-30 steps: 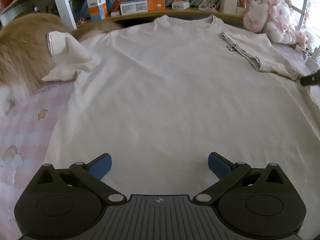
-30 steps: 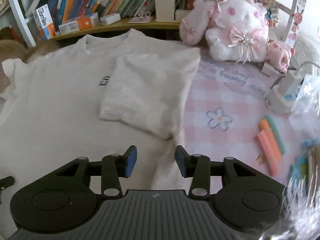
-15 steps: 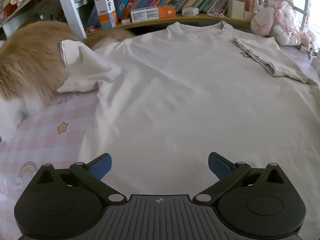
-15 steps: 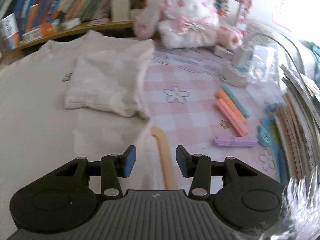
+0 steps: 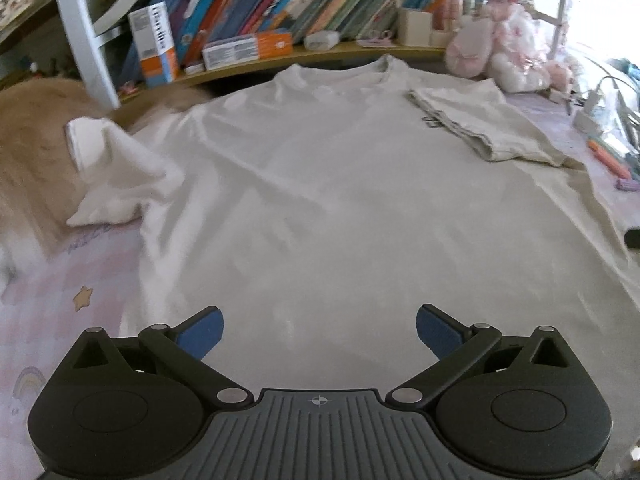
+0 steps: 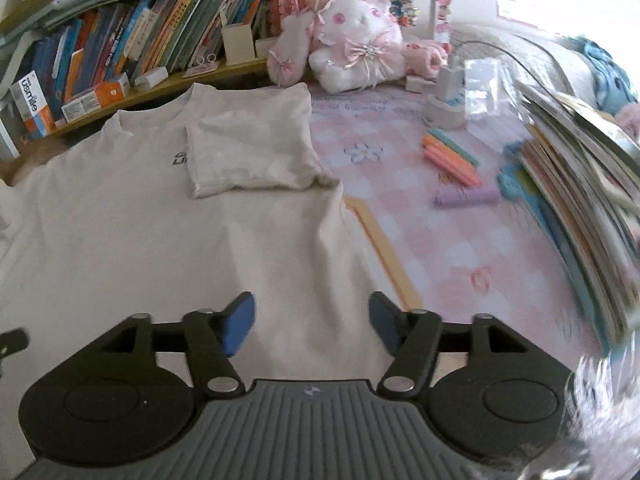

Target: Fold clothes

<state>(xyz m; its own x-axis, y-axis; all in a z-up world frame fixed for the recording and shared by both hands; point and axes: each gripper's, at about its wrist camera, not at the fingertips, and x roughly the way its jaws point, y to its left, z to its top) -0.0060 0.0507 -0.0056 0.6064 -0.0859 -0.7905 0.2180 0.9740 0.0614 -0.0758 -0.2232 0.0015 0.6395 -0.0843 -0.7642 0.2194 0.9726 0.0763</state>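
left wrist – one t-shirt (image 5: 340, 208), flat

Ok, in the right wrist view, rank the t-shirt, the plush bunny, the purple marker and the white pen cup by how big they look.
1. t-shirt
2. plush bunny
3. purple marker and white pen cup: too alike to rank, and the cup sits farther back.

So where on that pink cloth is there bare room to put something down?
Bare pink cloth lies between the shirt edge and the stack of books. Farther back it is crowded: markers, a plush rabbit. A smaller bare patch borders the shirt's other side.
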